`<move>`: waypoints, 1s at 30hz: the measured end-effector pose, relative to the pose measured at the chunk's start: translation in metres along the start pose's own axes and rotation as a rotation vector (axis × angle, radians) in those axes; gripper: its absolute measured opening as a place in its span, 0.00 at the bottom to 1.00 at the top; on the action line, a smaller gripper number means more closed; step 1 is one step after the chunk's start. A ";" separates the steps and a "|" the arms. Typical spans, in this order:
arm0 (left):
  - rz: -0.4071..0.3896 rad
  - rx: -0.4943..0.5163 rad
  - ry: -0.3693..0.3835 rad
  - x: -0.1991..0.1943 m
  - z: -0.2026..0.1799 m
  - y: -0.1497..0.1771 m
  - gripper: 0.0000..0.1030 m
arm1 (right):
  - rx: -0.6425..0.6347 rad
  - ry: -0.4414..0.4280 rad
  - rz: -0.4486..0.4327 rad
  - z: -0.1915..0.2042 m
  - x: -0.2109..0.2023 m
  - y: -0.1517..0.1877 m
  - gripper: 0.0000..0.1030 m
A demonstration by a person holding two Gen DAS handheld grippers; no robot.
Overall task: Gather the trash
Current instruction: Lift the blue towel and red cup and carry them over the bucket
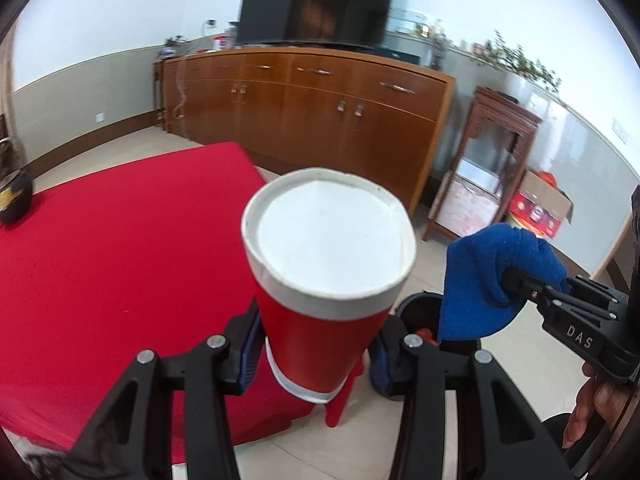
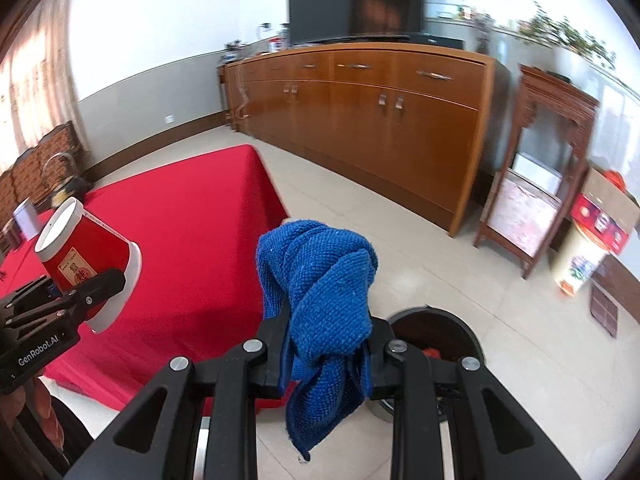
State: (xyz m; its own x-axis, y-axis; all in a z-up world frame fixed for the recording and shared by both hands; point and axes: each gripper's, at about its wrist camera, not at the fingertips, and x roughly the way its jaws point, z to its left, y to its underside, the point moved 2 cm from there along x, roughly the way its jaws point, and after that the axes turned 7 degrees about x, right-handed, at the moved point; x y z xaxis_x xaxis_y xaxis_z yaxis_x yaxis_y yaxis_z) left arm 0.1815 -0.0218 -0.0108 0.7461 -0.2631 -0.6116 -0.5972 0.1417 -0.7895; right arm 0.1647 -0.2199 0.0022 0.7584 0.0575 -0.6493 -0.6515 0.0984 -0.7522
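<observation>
Two hand-held grippers are raised side by side in a living room, each gripping something. The left gripper point(image 1: 316, 354) is clamped on a red paper cup point(image 1: 320, 312), its blue pads pressing the cup's sides; the cup is upside down, its white base facing up and away, its rim toward the gripper. It hangs above the near corner of a table covered in a red cloth point(image 1: 120, 260). From the right wrist view the same cup point(image 2: 86, 256) shows tilted at the far left, a label on its red side. The right gripper point(image 2: 326, 354) is closed on a crumpled blue cloth point(image 2: 320, 300), which bunches up above the fingers and droops below them. Just beyond and below it, on the pale tiled floor beside the table, stands a round dark bin point(image 2: 436, 332) with its top open and something red inside. Behind, a long wooden sideboard point(image 2: 380, 120) runs along the wall with a dark television point(image 2: 352, 0) on top. To the right stand a small wooden stand point(image 2: 536, 168) and a cardboard box point(image 2: 604, 216). A dark round pot point(image 1: 14, 200) sits at the table's far left edge.
</observation>
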 end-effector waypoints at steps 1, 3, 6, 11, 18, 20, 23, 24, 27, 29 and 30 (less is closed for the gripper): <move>0.005 0.010 0.014 0.004 -0.008 -0.001 0.45 | 0.015 0.015 0.001 -0.011 -0.002 0.002 0.27; 0.013 0.033 0.038 0.011 -0.023 -0.003 0.45 | 0.041 0.038 0.003 -0.031 -0.004 0.006 0.27; 0.027 0.065 0.073 0.021 -0.044 -0.005 0.45 | 0.082 0.076 0.008 -0.063 -0.007 0.012 0.27; 0.052 0.122 0.128 0.041 -0.082 -0.006 0.45 | 0.138 0.131 0.015 -0.111 -0.010 0.021 0.27; 0.089 0.197 0.208 0.069 -0.125 -0.002 0.45 | 0.195 0.186 0.052 -0.166 -0.001 0.033 0.27; 0.108 0.211 0.227 0.078 -0.136 0.001 0.45 | 0.201 0.195 0.067 -0.178 0.005 0.037 0.27; 0.134 0.221 0.247 0.094 -0.148 0.005 0.45 | 0.209 0.196 0.086 -0.193 0.015 0.042 0.27; 0.145 0.223 0.254 0.101 -0.152 0.007 0.45 | 0.209 0.198 0.094 -0.199 0.020 0.045 0.27; 0.178 0.228 0.265 0.119 -0.160 0.012 0.45 | 0.206 0.191 0.118 -0.212 0.038 0.049 0.27; 0.203 0.226 0.273 0.132 -0.164 0.016 0.45 | 0.199 0.181 0.141 -0.219 0.052 0.052 0.27; 0.210 0.224 0.276 0.137 -0.166 0.016 0.45 | 0.192 0.175 0.153 -0.222 0.060 0.055 0.27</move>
State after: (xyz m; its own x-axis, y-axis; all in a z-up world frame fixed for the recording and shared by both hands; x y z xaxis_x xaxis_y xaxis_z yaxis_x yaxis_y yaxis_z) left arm 0.2251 -0.2138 -0.0986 0.4892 -0.4484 -0.7481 -0.6267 0.4159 -0.6591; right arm 0.1698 -0.4318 -0.1024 0.6257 -0.0841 -0.7755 -0.7294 0.2893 -0.6199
